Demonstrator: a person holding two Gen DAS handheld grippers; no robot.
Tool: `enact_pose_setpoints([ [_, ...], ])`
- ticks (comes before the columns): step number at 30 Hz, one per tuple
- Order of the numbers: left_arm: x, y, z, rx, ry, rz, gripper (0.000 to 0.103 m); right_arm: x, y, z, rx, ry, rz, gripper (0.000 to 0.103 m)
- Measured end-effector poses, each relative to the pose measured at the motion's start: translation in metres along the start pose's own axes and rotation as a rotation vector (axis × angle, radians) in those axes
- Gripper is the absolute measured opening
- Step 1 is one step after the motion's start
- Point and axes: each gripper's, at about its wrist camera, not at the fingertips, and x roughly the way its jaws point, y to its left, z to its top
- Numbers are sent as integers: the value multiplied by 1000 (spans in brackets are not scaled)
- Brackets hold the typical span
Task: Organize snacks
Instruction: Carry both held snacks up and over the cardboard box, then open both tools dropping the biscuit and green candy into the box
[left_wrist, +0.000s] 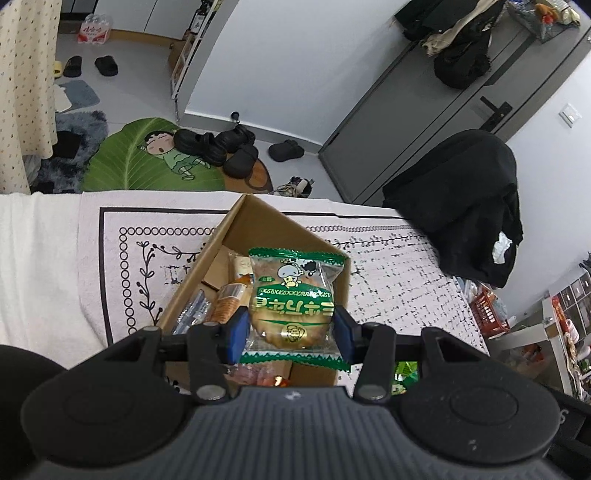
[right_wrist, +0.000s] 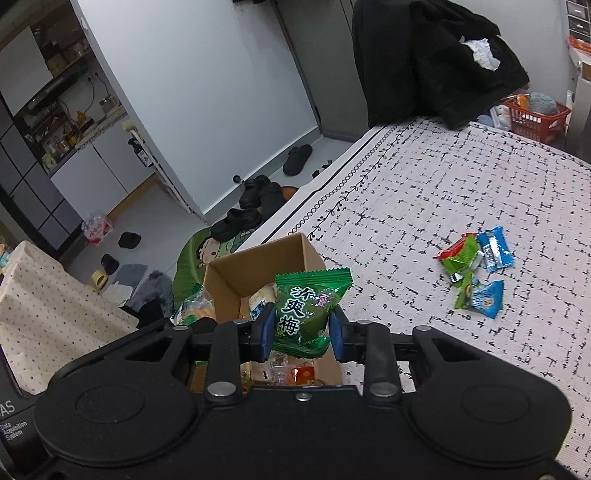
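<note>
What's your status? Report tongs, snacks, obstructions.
Left tongs shut on cookie pack, right tongs shut on plum pack. Both over the cardboard box. Loose snacks on the cloth. Nothing blocking.

A white patterned cloth (left_wrist: 388, 288) covered the table. A black garment (left_wrist: 465, 206) hung over a chair at its far edge. On the floor lay a green leaf-shaped cartoon mat (left_wrist: 147, 162) with black shoes (left_wrist: 218, 144) on it, beside a grey door (left_wrist: 443, 107). A red basket (right_wrist: 535, 118) stood beyond the table
</note>
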Motion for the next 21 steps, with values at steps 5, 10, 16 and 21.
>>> enact_pose_setpoints([
  [5,13,7,6,-22,18,21,47,12,5,4,4,17,6,30],
  [10,26,12,10,-49,35,28,47,26,6,10,3,34,12,30],
  [16,36,22,13,-101,49,72,51,39,10,14,4,52,18,30],
  [21,36,27,22,-112,50,79,56,49,13,16,8,63,25,30],
])
